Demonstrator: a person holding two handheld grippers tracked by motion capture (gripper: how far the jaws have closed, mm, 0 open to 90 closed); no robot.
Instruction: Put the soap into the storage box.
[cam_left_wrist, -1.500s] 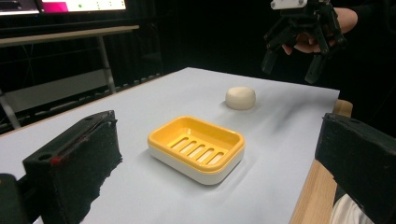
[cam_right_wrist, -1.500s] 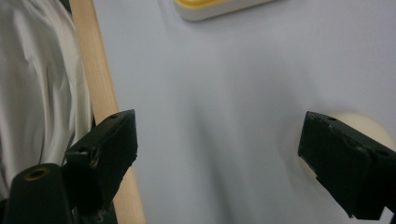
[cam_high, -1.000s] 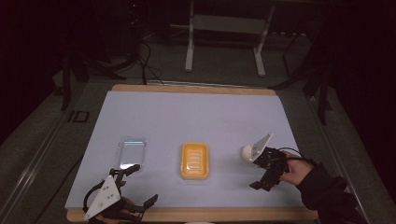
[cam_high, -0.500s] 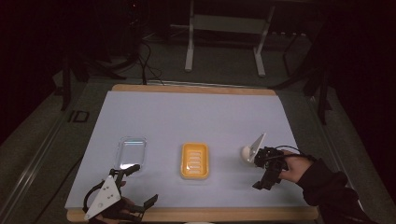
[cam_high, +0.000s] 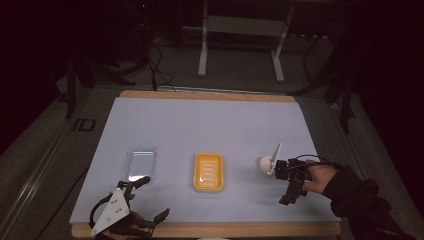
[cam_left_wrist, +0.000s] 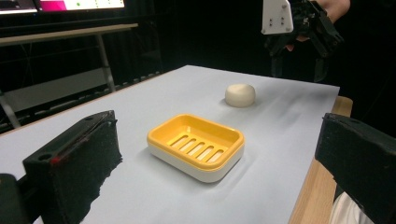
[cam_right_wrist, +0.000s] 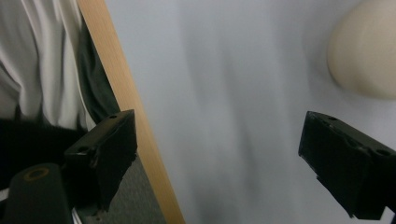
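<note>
Table: pale blue mat on a wooden board, three things in a row across the near half. Clear plastic lid on my left, orange soap dish in the middle, white soap bar on my right, well apart from the dish.

My right gripper sits just right of the soap bar, jaws spread wide with nothing between them. Its own view is tilted toward the near wooden edge, and the soap bar sits off in the top corner, outside the jaw line. So not aligned yet.

My left gripper hangs at the near edge just in front of the lid, jaws also wide apart and empty. It looks across the dish toward the soap.

My read: approach step, right side going for the soap, nothing grasped yet. Next move needs me to swing the right jaws round to straddle the bar, drop to mat level, close gently since it's rounded and may squirt out, then carry it left into the slotted dish
</note>
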